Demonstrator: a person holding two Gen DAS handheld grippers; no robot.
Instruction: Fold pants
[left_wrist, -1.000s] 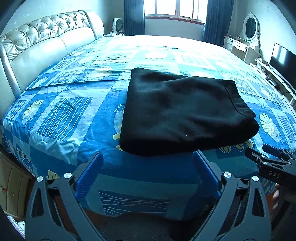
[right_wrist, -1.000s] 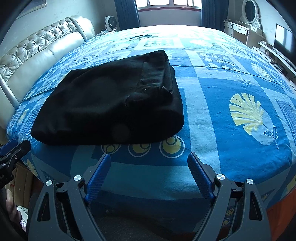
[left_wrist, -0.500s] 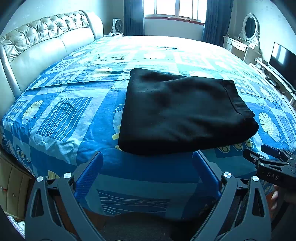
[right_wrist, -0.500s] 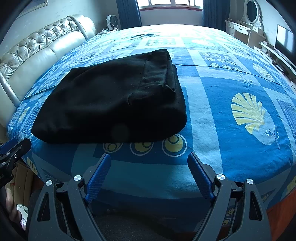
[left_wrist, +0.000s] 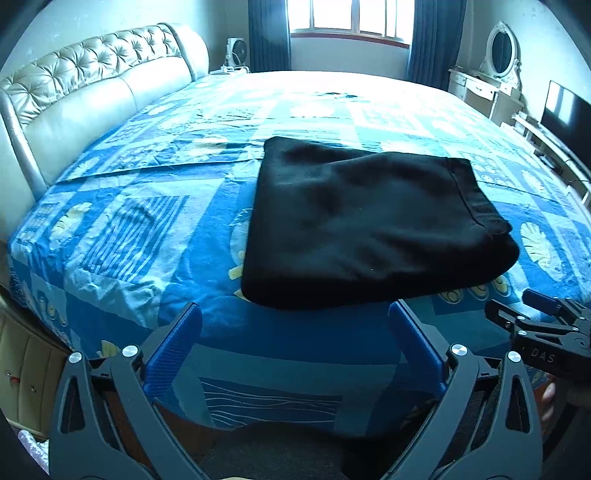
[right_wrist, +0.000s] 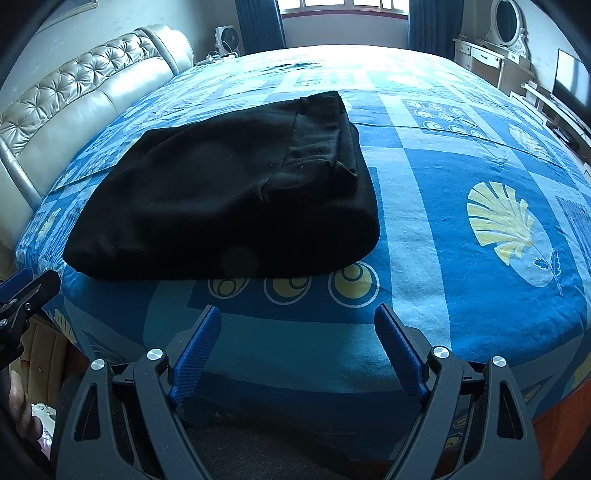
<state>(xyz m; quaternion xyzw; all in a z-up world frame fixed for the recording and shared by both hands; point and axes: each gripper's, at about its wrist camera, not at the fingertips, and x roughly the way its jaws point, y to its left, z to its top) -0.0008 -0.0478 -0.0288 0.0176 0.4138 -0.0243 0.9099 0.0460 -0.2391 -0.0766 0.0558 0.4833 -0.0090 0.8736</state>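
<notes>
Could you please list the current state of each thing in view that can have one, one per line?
Black pants: folded into a compact stack, lying flat on the bed, untouched.
Left gripper: open, empty, short of the pants.
Right gripper: open, empty, short of the pants.
Bedsheet: spread over the bed, slightly wrinkled.
Curtains: drawn apart, the window uncovered.
Television: screen dark.
</notes>
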